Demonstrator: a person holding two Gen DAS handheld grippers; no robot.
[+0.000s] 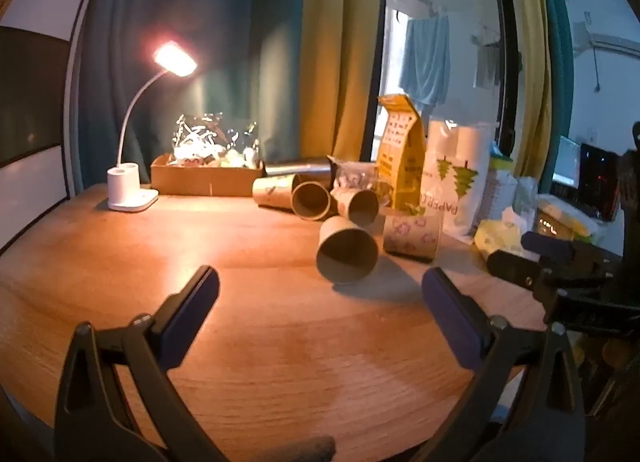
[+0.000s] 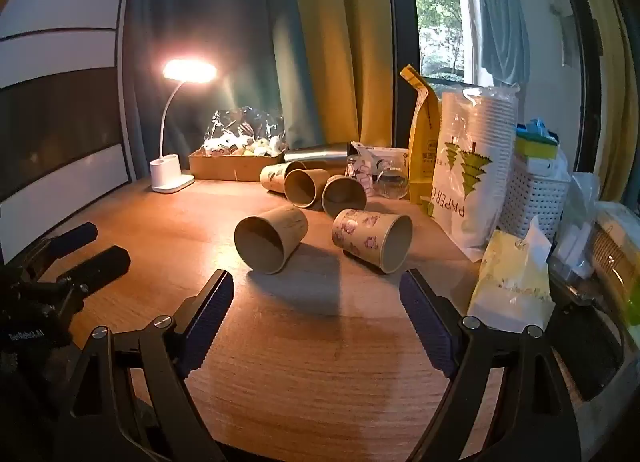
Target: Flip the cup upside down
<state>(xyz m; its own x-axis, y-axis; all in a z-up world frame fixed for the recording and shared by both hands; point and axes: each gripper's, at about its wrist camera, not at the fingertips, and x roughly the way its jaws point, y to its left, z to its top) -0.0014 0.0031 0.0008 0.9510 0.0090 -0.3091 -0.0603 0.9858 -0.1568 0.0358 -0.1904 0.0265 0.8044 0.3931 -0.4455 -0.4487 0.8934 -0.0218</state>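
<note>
White basket (image 2: pixel 532 194) behind cup bag (image 2: pixel 468 166), right view only

Table (image 2: pixel 320 362): wood grain, lamplit. Desk lamp (image 2: pixel 172 178), white, lit, far ahead-left of the tool. Cardboard box (image 2: pixel 232 168) just right of the lamp, crinkled foil bag (image 2: pixel 248 130) inside. Yellow pouch (image 2: pixel 422 134) ahead-right, upright. Printed bag of stacked white cups (image 2: pixel 476 166) beside it. White basket (image 2: pixel 528 198) farther right.

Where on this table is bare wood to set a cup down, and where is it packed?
Bare wood lies between the lamp base, the open left gripper, the open right gripper and the nearest plain cup. Crowded: the back right, where more cups, the flowered cup and the paper-cup bag cluster.
</note>
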